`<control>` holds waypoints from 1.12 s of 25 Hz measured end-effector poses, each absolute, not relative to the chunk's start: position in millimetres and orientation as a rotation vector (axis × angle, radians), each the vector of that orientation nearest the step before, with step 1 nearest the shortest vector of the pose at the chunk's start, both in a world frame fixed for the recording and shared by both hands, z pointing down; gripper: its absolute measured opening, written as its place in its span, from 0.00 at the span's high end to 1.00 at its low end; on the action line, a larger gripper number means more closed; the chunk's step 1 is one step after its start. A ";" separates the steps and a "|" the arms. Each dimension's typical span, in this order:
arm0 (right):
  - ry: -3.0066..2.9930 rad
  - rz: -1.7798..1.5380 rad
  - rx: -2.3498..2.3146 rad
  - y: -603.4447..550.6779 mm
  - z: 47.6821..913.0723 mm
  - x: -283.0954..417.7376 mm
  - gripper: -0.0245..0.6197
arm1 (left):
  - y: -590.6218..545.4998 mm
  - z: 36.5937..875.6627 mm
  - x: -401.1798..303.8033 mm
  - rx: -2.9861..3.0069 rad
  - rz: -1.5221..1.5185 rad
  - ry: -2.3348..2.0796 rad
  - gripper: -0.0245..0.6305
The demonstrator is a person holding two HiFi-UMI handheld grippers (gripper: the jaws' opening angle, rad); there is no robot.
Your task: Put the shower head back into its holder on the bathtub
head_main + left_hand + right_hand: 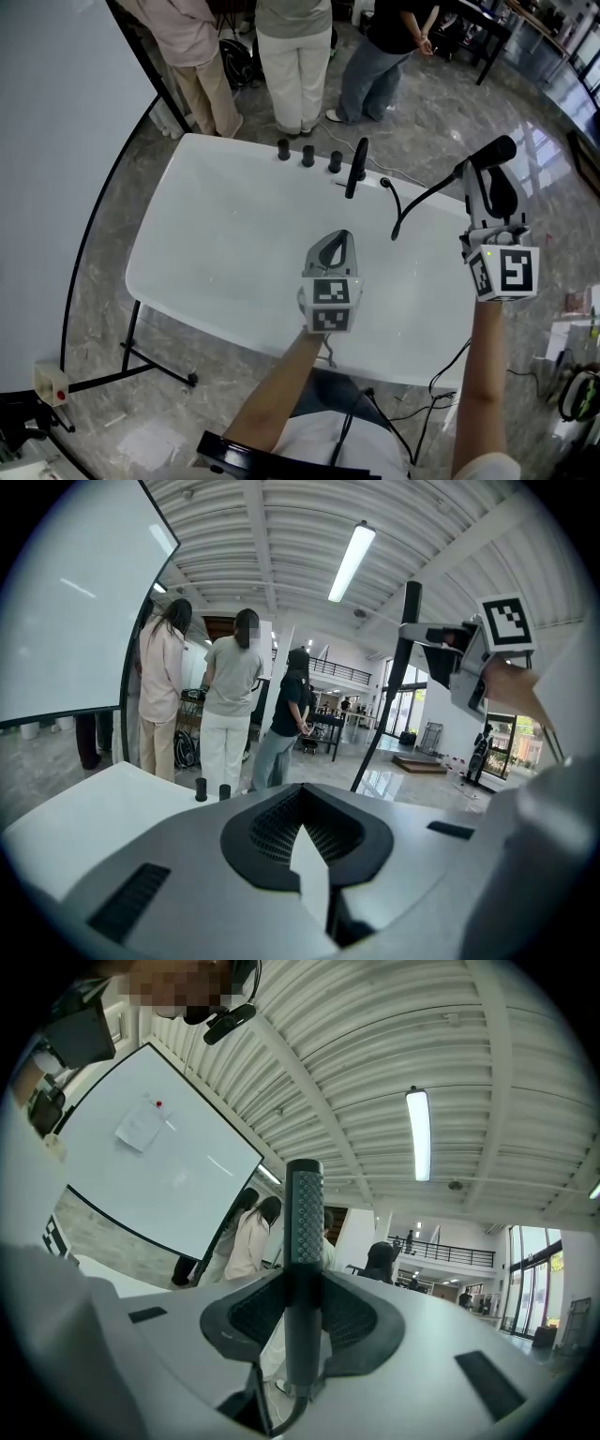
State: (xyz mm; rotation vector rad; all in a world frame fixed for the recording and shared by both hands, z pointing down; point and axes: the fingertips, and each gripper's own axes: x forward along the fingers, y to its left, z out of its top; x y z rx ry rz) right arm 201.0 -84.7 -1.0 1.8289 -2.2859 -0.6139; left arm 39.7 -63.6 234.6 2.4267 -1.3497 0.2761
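The black stick-shaped shower head (494, 152) is raised off the right end of the white bathtub (206, 244), with my right gripper (485, 173) shut on its handle. Its black hose (424, 200) curves down to a fitting (385, 182) on the tub deck, next to the black spout (356, 167). In the right gripper view the shower head (304, 1232) stands upright between the pads of the right gripper (303, 1277). My left gripper (336, 238) hovers over the tub's middle, shut and holding nothing. The left gripper (300, 789) sees the shower head (410, 621) up at its right.
Three black knobs (307, 156) line the tub's far rim. Three people (292, 56) stand just beyond it. A large white panel (56, 141) with a black frame curves along the left. A black stand leg (155, 366) and cables (441, 375) lie on the marble floor near me.
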 end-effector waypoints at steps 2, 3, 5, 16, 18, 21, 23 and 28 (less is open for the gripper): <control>-2.297 -0.613 1.845 -86.2 -8.8 203.4 0.77 | -64.2 231.1 40.8 2.434 0.256 -1.343 0.96; -2.309 -0.604 1.858 -87.1 -12.5 204.9 0.77 | -64.4 229.3 41.1 2.436 0.249 -1.340 0.96; -2.329 -0.584 1.885 -88.3 -18.0 208.8 0.77 | -64.3 227.3 41.9 2.441 0.253 -1.338 0.96; -2.349 -0.640 1.934 -87.2 -55.7 209.8 0.77 | -62.5 215.7 45.5 2.462 0.251 -1.331 0.96; -2.364 -0.636 1.942 -87.4 -63.3 209.5 0.77 | -60.0 214.1 45.9 2.461 0.251 -1.329 0.96; -2.362 -0.662 1.939 -90.6 -74.5 208.6 0.77 | -59.5 212.0 46.7 2.470 0.255 -1.324 0.96; -2.348 -0.681 1.947 -92.3 -80.4 208.6 0.77 | -58.2 212.0 46.1 2.475 0.259 -1.322 0.96; -2.336 -0.702 1.955 -96.1 -93.0 207.5 0.77 | -57.9 206.5 44.2 2.481 0.256 -1.321 0.96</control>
